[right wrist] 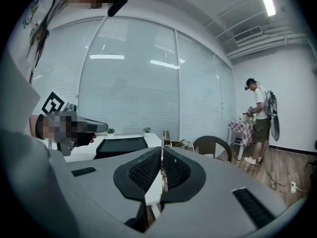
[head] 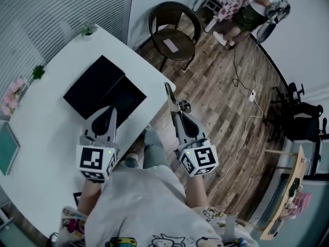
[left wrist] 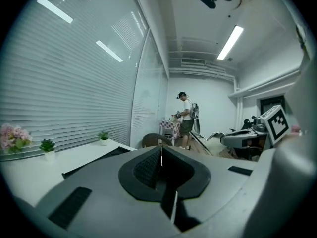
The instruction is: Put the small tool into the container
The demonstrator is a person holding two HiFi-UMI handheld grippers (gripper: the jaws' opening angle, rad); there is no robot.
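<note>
A black open container [head: 103,92] lies on the white table [head: 46,122]; it also shows as a dark tray [right wrist: 121,145] in the right gripper view. My right gripper [head: 174,107] [right wrist: 162,155] hovers just off the table's right corner, above the wooden floor. It is shut on a thin metal tool [head: 167,91] [right wrist: 163,135] that sticks out ahead of the jaws. My left gripper [head: 110,111] [left wrist: 161,155] hangs over the container's near edge. Its jaws are pressed together with nothing between them.
A dark round chair [head: 172,32] stands beyond the table's corner, and a person [head: 247,9] stands far off by a checked table. Small plants [head: 87,30], pink flowers [head: 13,94] and a teal book [head: 7,148] line the table's left side. Cables [head: 247,112] trail over the floor.
</note>
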